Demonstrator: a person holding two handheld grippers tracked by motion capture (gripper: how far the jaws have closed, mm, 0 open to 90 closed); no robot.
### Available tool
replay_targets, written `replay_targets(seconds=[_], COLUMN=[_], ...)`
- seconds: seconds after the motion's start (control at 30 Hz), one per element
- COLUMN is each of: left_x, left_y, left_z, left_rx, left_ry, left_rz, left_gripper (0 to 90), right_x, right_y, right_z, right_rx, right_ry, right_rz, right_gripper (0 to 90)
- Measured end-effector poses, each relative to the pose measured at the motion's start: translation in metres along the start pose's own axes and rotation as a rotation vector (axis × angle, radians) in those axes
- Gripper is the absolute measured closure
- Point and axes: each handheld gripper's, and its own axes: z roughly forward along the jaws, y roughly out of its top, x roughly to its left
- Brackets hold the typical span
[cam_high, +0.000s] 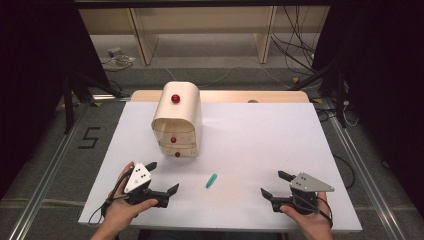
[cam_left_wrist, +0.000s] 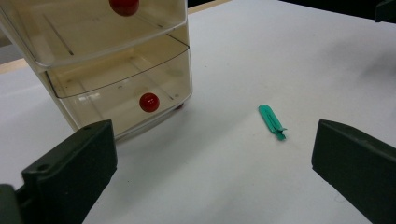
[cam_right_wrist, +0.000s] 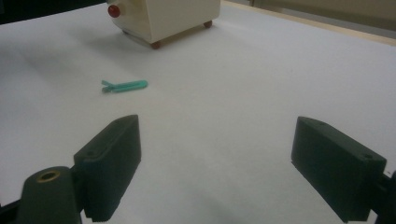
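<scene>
High view: left gripper (cam_high: 162, 177) and right gripper (cam_high: 273, 183), jaws apart and empty, flank a green clip (cam_high: 211, 180) at lower centre; drawer box (cam_high: 177, 120) top cropped in gripper views

Right gripper (cam_right_wrist: 217, 168): two black jaws standing wide apart over the white table surface (cam_right_wrist: 261, 88), nothing between them. Green clip (cam_right_wrist: 125, 86): lying flat toward the surface's left edge. Cream drawer unit (cam_right_wrist: 173, 16): at the far edge, red knob (cam_right_wrist: 114, 10) on its front, well apart from the clip.
</scene>
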Motion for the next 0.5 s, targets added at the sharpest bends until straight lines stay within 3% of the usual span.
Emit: replay_targets(seconds=[0.23,0.37,0.5], left_x=[0.001,0.001,-0.001], left_y=[0.003,0.01,0.019], left_z=[-0.001,0.0,0.003], left_rx=[-0.026,-0.048,-0.087], left_ry=[0.019,0.053,0.075], left_rz=[-0.018,-0.006,-0.043], left_gripper=[0.8,3.2,7.9], right_x=[0.0,0.002,0.002], right_y=[0.0,0.002,0.003], right_z=[0.0,0.002,0.003], right_rx=[-0.006,-0.005,-0.005], right_ry=[-0.004,-0.009,-0.012], right_rz=[-0.001,-0.006,-0.001], right_gripper=[17.1,17.1,17.1])
